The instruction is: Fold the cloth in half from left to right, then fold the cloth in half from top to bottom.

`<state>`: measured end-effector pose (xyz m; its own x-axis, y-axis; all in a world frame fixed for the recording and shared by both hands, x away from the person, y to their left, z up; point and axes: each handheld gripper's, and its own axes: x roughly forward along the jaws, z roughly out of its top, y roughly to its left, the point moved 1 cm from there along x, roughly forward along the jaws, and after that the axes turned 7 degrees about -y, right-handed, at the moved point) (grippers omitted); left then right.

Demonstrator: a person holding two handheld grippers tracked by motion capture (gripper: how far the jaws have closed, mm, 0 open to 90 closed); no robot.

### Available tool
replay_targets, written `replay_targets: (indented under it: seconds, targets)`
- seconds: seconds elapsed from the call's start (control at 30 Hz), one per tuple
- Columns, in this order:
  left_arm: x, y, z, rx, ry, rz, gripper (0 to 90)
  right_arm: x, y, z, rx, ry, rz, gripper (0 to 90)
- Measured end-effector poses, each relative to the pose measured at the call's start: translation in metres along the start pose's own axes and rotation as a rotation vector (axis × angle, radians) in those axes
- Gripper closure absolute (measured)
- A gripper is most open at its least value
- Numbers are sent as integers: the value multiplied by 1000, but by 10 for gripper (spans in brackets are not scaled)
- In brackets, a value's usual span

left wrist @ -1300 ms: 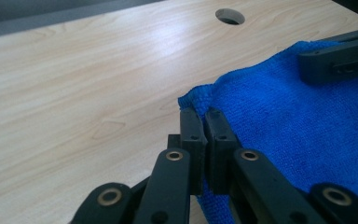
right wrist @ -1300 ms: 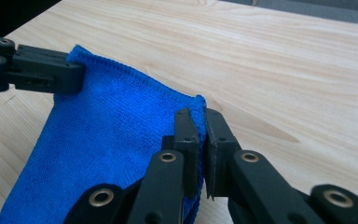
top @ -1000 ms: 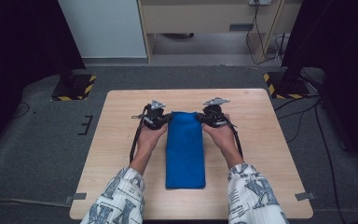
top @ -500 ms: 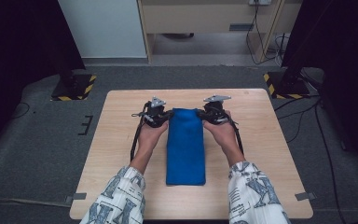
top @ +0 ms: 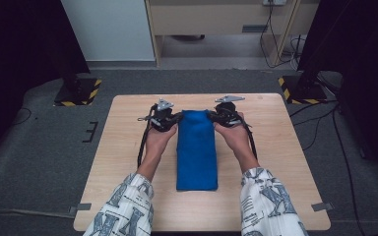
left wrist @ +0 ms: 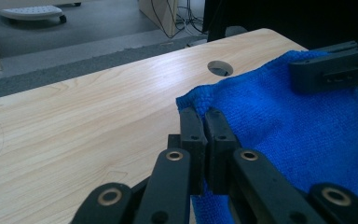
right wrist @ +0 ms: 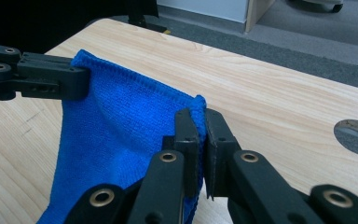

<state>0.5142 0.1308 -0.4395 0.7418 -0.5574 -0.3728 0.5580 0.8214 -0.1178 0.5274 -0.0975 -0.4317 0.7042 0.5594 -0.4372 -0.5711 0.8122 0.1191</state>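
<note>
A blue cloth (top: pixel 196 152), folded into a long strip, lies down the middle of the wooden table (top: pixel 123 147). My left gripper (top: pixel 177 118) is shut on the cloth's far left corner, and my right gripper (top: pixel 210 117) is shut on its far right corner. In the left gripper view my left gripper (left wrist: pixel 204 114) pinches the blue cloth (left wrist: pixel 289 126) at its corner, with the other gripper's black jaws clamped on the corner at the upper right. In the right gripper view my right gripper (right wrist: pixel 196 114) nips the hem of the cloth (right wrist: pixel 121 140), lifted slightly off the table.
A round cable hole (left wrist: pixel 220 68) is cut in the table near its far right corner. Grey carpet surrounds the table, with black stands on yellow-striped bases (top: pixel 76 93) at the far left and right. Cables (top: pixel 325 128) run on the floor at the right.
</note>
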Motion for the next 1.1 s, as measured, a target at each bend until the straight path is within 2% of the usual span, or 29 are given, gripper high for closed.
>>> replay_targets:
  seconds: [0.27,0.43,0.5,0.57,0.6,1.1]
  targets:
    - [-1,-3,9,21,-3,-6,873,0,0,2,3,-8,1,858]
    - [-1,-1,12,14,-13,-5,873,-1,-2,5,16,-21,7,859]
    - [-1,1,12,-13,-19,-8,873,-1,-2,6,22,-21,5,858]
    - [-1,1,12,-13,-20,-9,874,-1,-2,7,21,-28,4,859]
    - [-1,1,14,9,-11,-5,874,-1,-2,8,19,-27,5,858]
    - [-4,-2,19,12,-24,-21,874,-8,-2,7,17,-46,14,858]
